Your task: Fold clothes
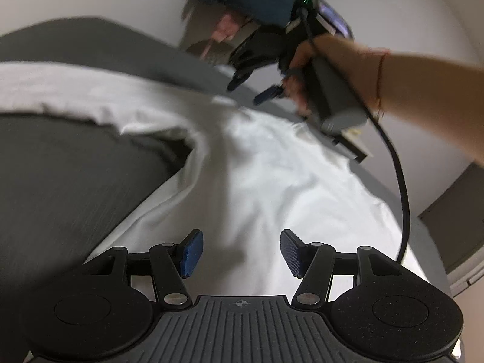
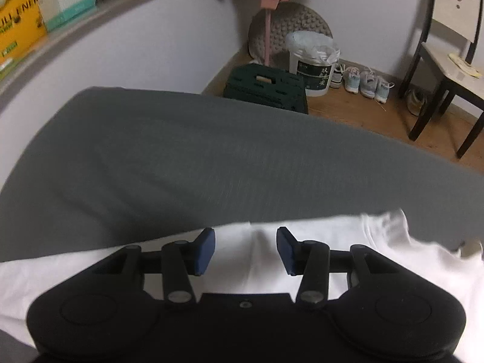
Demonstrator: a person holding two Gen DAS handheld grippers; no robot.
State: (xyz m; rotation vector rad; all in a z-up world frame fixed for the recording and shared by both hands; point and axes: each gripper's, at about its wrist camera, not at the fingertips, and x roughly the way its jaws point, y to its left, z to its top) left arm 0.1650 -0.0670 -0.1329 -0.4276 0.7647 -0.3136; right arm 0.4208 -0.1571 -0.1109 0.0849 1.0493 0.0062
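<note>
Nearest in the left wrist view, the left gripper [image 1: 239, 252] is hovering over the body of a white T-shirt [image 1: 257, 175], its blue pads [image 1: 191, 254] standing well apart with nothing between them. The shirt is lying spread across a grey bed sheet [image 1: 60, 175], one sleeve [image 1: 75, 90] reaching out to the left, and wrinkles are running through the middle. In the right wrist view, the right gripper [image 2: 245, 249] is likewise spread wide and empty, hanging just above the shirt's far edge [image 2: 272, 227], where a short raised crease is sitting between the fingers.

The cloth is looking thin, light and limp; it will probably sag and bunch wherever it is not supported, and it may drag on the sheet. A pinch on a doubled edge, such as the hem or the sleeve seam, would likely hold better than a grab at the flat middle.

Farther off, the person's right hand [image 1: 298, 69] is gripping the other tool's handle, a black cable [image 1: 402, 187] trailing from it. Beyond the bed, a dark green crate [image 2: 266, 87], a white bucket [image 2: 314, 66], some sneakers [image 2: 367, 81] and a chair [image 2: 447, 60] are standing on the wooden floor.
</note>
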